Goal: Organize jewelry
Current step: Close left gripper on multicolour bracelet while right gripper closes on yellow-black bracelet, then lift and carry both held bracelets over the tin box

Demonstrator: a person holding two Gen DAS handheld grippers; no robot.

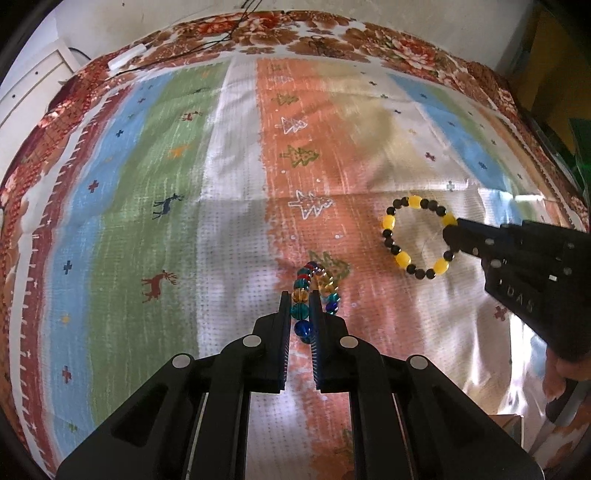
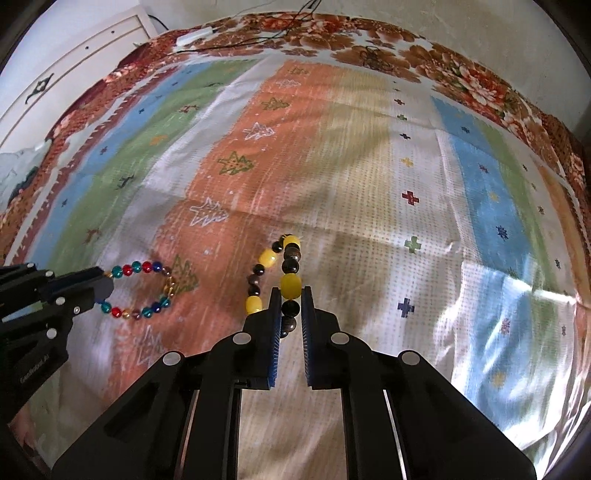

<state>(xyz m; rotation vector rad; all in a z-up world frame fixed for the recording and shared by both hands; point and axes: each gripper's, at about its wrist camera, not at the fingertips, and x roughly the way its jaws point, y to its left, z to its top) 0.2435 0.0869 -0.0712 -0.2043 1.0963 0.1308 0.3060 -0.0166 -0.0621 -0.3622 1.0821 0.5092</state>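
Gripping a multicoloured glass-bead bracelet (image 1: 314,291), the left gripper (image 1: 300,295) is closed on it. The right gripper (image 2: 290,291) clamps a yellow-and-black bead bracelet (image 2: 275,273) above the striped tablecloth (image 1: 147,184).

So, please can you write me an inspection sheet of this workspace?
Surface: striped patterned cloth over a flowered bedspread.
Job's things: multicolour bead bracelet; yellow-and-black bead bracelet.
Clutter: nothing seen.
Grippers: left gripper shut on the multicolour bracelet; right gripper shut on the yellow-and-black bracelet.
Cables: thin dark cables and a white block at the far edge.
Surroundings: white cabinet, pale wall.
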